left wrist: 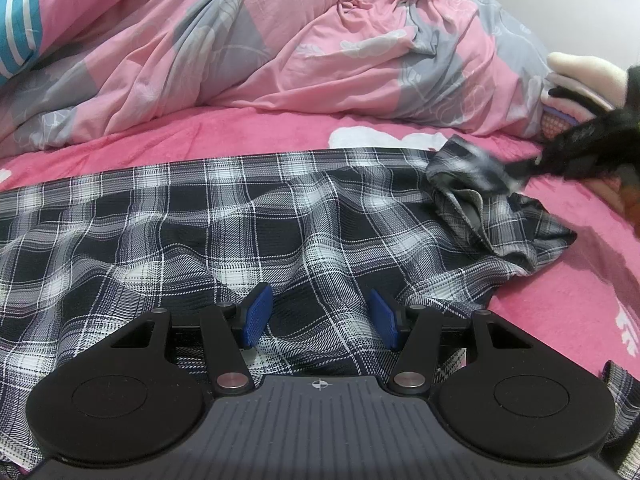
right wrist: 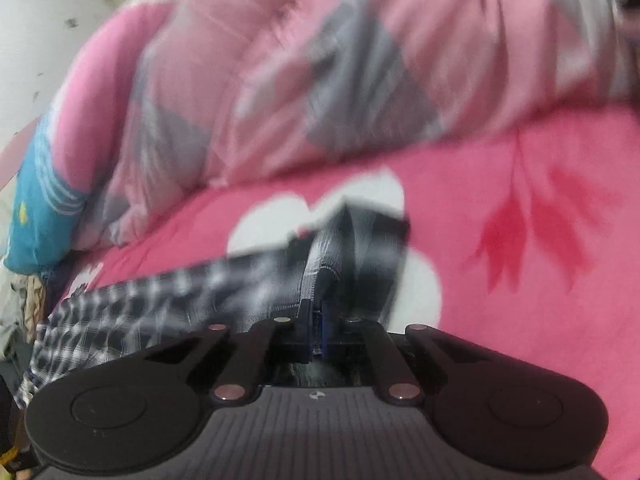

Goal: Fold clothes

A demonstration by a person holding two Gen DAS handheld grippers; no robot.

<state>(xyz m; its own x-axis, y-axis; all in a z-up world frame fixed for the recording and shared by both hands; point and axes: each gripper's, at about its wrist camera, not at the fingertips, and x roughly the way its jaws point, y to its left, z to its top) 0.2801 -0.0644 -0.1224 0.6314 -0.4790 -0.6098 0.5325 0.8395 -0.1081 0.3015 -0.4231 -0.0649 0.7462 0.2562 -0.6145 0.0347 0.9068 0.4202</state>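
Left view: the left gripper [left wrist: 320, 316] is hovering over the plaid shirt [left wrist: 224, 220] spread on the pink sheet [left wrist: 560, 288], jaws apart, gripping nothing. Right view (blurry): the right gripper [right wrist: 316, 334] is pinching the shirt's bunched corner near the duvet [right wrist: 320, 60].

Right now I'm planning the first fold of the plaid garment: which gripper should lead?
Probably right: the right gripper is shut on the plaid garment's edge, while the left gripper hangs open above it.
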